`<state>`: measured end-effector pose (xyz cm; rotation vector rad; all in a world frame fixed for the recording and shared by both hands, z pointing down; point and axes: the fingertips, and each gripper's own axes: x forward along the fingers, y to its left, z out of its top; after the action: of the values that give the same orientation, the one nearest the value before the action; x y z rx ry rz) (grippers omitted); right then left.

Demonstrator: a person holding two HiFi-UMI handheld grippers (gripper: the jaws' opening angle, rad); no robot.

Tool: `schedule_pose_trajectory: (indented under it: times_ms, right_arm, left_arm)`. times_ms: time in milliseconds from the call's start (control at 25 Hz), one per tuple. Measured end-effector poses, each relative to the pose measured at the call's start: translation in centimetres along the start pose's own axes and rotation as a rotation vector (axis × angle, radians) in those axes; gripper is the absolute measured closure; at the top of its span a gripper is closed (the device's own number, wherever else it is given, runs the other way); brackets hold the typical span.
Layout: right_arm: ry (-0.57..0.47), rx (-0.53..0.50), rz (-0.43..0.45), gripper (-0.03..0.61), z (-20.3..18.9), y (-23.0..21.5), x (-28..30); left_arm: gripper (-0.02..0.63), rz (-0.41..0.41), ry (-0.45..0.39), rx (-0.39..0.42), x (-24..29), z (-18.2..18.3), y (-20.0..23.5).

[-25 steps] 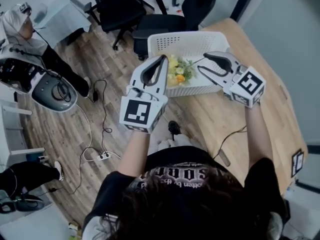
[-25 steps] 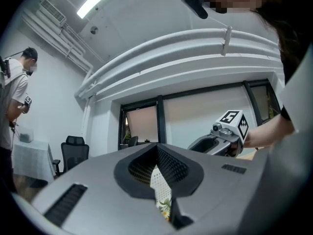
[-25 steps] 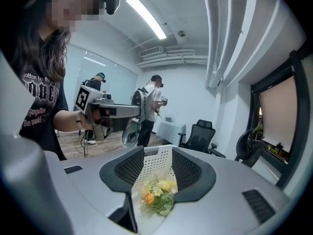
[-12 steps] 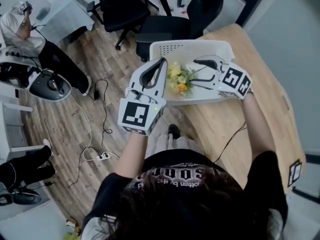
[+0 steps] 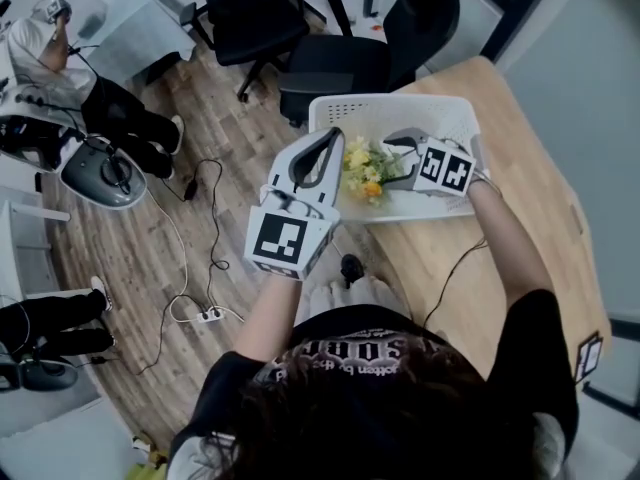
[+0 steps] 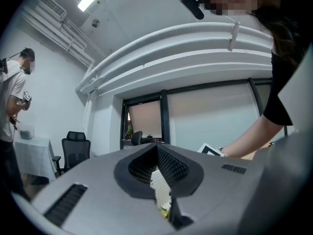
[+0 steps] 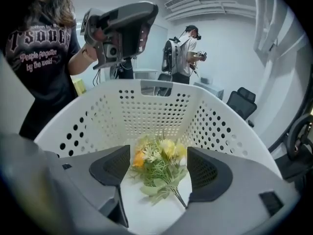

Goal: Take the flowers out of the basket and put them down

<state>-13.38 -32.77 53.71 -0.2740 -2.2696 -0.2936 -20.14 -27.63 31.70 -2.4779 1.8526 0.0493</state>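
A small bunch of yellow, orange and white flowers (image 5: 362, 166) lies on the floor of the white perforated basket (image 5: 380, 102) at the near end of the wooden table. My right gripper (image 5: 396, 164) reaches into the basket from the right. In the right gripper view its jaws are opening, with the flowers (image 7: 159, 163) between the two dark pads and neither pad pressing on them. My left gripper (image 5: 328, 140) hangs above the basket's left rim with its fingertips together and nothing in them. Through the left gripper (image 6: 157, 148) only a sliver of basket (image 6: 160, 190) shows.
The wooden table (image 5: 520, 218) runs off to the right. Black office chairs (image 5: 250, 18) stand beyond the basket. Cables and a power strip (image 5: 205, 313) lie on the wood floor at left, beside a round grey machine (image 5: 105, 176). Another person (image 7: 183, 53) stands farther back.
My right gripper has moved left and down into the basket, over the flowers, and its jaws have spread wider. The left gripper has hardly moved.
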Motion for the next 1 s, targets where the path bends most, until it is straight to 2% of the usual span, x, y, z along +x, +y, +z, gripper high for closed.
schedule_pose_trajectory:
  times_ms: [400, 1000]
  right_arm:
    - [0.241, -0.067, 0.1, 0.184, -6.7, -0.7, 5.2]
    - [0.233, -0.054, 0.189, 0.181, -8.9, -0.5, 10.3]
  left_arm:
    - [0.618, 0.015, 0.012, -0.001, 1.5, -0.5, 1.0]
    - [0.618, 0.04, 0.063, -0.011, 2.4, -2.4, 1.6]
